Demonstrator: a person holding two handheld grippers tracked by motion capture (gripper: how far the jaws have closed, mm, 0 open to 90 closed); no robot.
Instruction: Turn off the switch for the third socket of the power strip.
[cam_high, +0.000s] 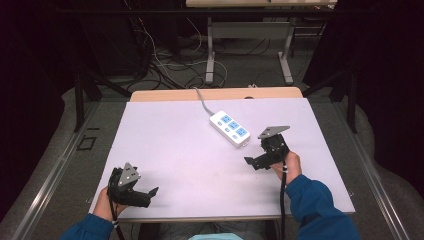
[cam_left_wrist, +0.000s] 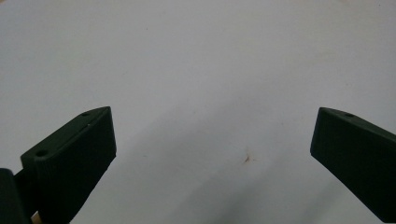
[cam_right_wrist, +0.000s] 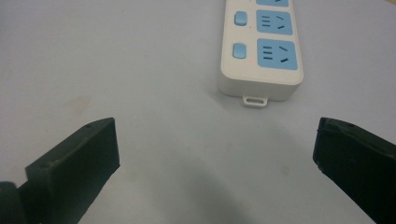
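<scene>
High view: two hand-held grippers over a pale surface (cam_high: 170, 145) with a power strip (cam_high: 230, 128).
Left hand-held gripper (cam_high: 145, 194) sits near the surface's near-left corner, right hand-held gripper (cam_high: 252, 162) toward the right edge; both have jaws spread wide, holding nothing. The white strip with blue sockets lies right of centre, just beyond the right one, its grey cord (cam_high: 201, 98) running over the far edge.

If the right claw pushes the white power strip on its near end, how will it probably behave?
The power strip looks like a rigid plastic box lying flat on the table, so it would likely slide, not tip or roll. Its grey cable runs off the far edge and may drag or swing the body. The smooth casing could be slippery for the right claw.
</scene>
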